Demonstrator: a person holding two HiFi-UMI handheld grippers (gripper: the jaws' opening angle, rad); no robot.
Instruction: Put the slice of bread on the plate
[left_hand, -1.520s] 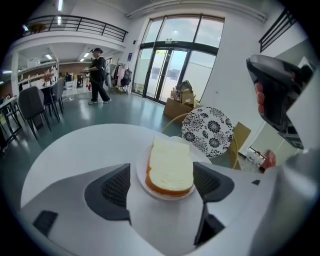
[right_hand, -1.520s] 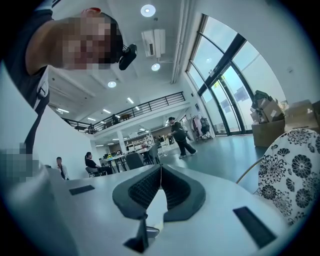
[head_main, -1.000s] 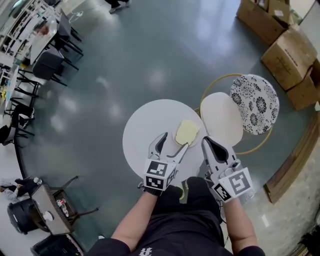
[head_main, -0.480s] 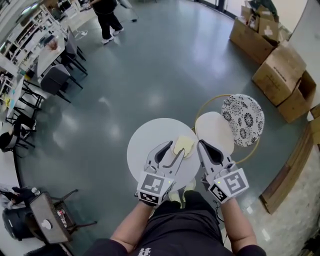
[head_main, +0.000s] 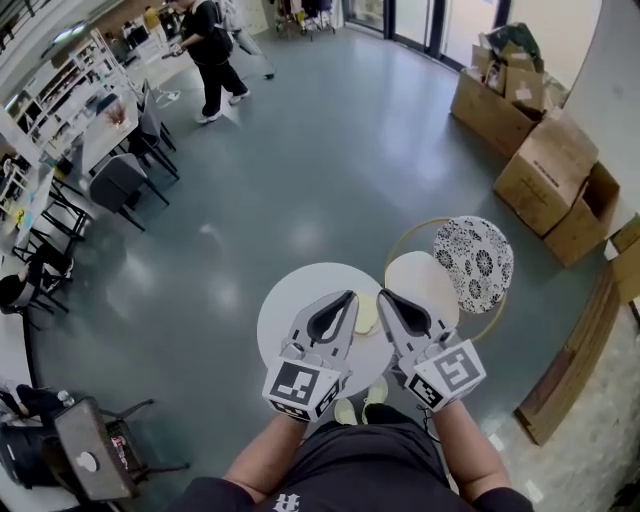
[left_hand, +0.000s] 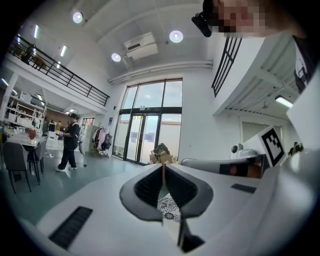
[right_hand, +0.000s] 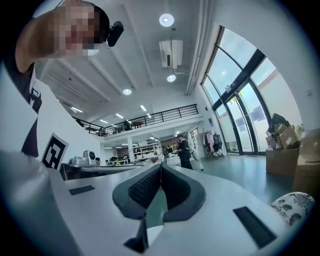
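The slice of bread (head_main: 366, 315) lies flat on the round white table (head_main: 290, 305), near its right edge. It is pale creamy yellow, and only a narrow strip of it shows between the two grippers held above it. It is not on the cream round plate (head_main: 432, 282), which sits just beside the table, inside a gold hoop (head_main: 497, 312) with a black-and-white floral disc (head_main: 473, 261). The left gripper (head_main: 349, 298) has just been closing its jaws; they now meet with nothing between them. The right gripper (head_main: 383, 295) also has its jaws together and empty. Both point out level across the hall, with cardboard boxes (head_main: 545, 160) beyond.
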